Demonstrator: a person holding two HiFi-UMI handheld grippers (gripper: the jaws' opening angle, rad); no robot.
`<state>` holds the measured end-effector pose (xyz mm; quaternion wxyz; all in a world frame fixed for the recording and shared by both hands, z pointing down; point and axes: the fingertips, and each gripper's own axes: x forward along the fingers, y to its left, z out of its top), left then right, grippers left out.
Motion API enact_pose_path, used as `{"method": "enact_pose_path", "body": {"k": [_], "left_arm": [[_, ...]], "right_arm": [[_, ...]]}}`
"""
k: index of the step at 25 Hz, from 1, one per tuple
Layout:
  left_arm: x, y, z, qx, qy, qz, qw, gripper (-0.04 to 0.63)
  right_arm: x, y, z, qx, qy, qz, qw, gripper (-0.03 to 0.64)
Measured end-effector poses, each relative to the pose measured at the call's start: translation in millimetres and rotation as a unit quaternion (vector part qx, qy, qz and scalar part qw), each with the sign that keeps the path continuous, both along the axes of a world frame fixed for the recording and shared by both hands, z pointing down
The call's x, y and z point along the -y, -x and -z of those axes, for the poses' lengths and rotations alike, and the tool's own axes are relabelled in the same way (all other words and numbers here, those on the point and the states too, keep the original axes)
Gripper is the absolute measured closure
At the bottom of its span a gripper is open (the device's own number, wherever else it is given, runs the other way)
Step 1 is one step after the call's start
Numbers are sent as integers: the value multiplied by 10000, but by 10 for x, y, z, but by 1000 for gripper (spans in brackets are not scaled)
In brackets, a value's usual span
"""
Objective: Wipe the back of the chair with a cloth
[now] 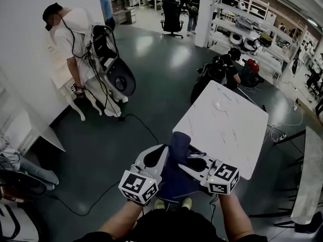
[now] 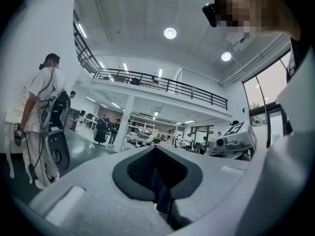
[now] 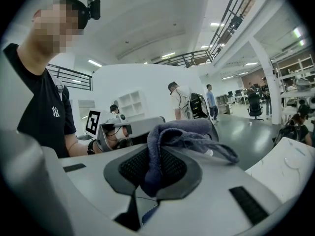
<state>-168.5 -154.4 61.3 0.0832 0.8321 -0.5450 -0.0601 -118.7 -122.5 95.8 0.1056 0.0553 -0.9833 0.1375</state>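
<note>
A dark blue cloth [image 1: 176, 165] hangs bunched between my two grippers, close in front of my body. My left gripper [image 1: 162, 154] is shut on its left side; in the left gripper view only a thin blue strip [image 2: 160, 193] shows in the seam of the closed jaws. On the cloth's right side my right gripper [image 1: 184, 165] is also shut. In the right gripper view the cloth [image 3: 170, 136] is pinched and folds over the top jaw. A black office chair [image 1: 172, 15] stands far off across the floor. No chair is within reach of either gripper.
A white marble-top table [image 1: 237, 135] stands just ahead on the right. At the left wall a person [image 1: 70, 39] stands by white carved furniture [image 1: 75, 101] and a black rig [image 1: 120, 77]. Cables [image 1: 136, 122] trail over the dark floor. Shelves and seated people are at the back right.
</note>
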Motion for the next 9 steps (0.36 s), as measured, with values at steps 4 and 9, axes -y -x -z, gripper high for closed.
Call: {"method": "enact_pose_path", "body": {"k": [4, 9], "left_arm": [[-3, -6, -15, 7, 38, 10, 10000, 588], [-5, -29, -29, -9, 27, 2, 10000, 588]], "right_arm": [[9, -7, -1, -1, 6, 2, 10000, 552], [10, -20, 4, 2, -56, 14, 10000, 552]]}}
